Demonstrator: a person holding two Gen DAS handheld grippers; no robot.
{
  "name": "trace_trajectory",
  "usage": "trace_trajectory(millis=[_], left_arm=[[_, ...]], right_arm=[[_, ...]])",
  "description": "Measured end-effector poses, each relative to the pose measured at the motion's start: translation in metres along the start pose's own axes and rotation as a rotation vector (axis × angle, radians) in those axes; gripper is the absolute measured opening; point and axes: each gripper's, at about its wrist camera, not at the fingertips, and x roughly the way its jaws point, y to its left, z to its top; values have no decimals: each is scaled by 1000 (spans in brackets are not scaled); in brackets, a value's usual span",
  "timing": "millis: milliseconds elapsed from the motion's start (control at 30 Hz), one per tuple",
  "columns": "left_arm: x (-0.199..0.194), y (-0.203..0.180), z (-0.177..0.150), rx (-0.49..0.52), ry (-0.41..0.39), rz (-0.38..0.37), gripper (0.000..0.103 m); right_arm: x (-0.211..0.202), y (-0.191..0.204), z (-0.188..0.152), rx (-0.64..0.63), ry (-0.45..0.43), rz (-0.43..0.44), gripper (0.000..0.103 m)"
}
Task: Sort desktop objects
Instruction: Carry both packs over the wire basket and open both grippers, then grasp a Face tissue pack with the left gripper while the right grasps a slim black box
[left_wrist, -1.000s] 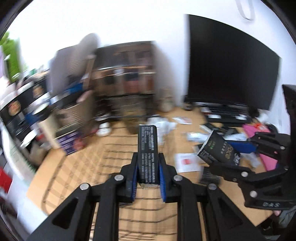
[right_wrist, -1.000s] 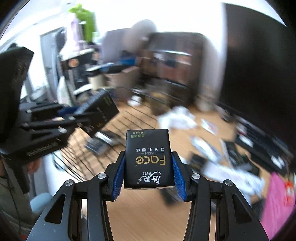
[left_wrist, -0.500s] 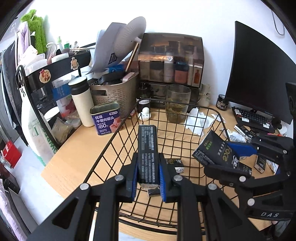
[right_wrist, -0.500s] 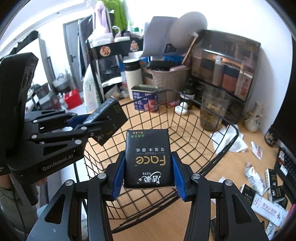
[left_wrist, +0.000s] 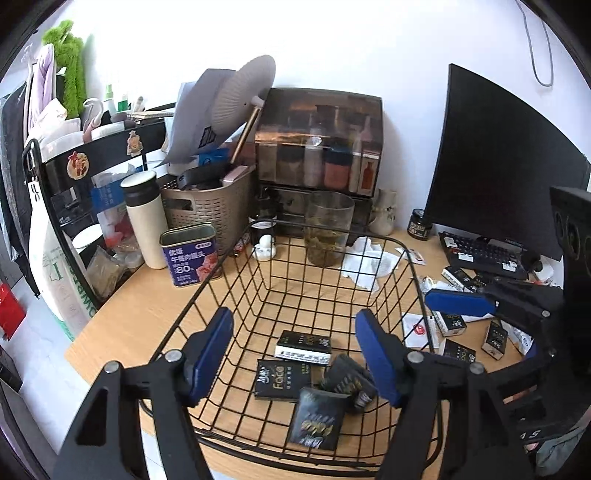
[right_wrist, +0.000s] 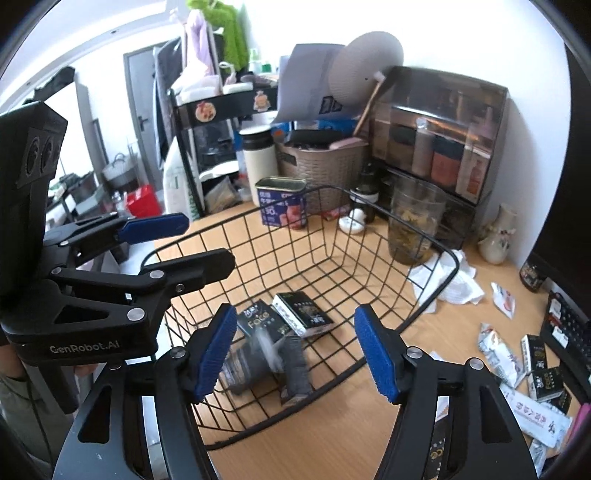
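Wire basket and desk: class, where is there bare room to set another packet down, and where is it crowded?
Free: the wire basket's far half, beyond the black packets, and bare desk between basket and blue tin. Crowded: the basket's near end and the packet-littered desk by the keyboard.

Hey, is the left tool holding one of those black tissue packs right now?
No, the left tool is open with nothing between its blue pads, and the black tissue packs lie in the wire basket below.
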Motion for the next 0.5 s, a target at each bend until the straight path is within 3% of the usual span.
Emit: trace_trajectory(millis=[333, 500], left_arm=[[1, -42, 5, 67, -6, -79, 73], [7, -98, 1, 150, 18, -204, 73]], right_arm=[[-33, -40, -22, 57, -7, -82, 66], [-64, -82, -48, 137, -7, -180, 66]])
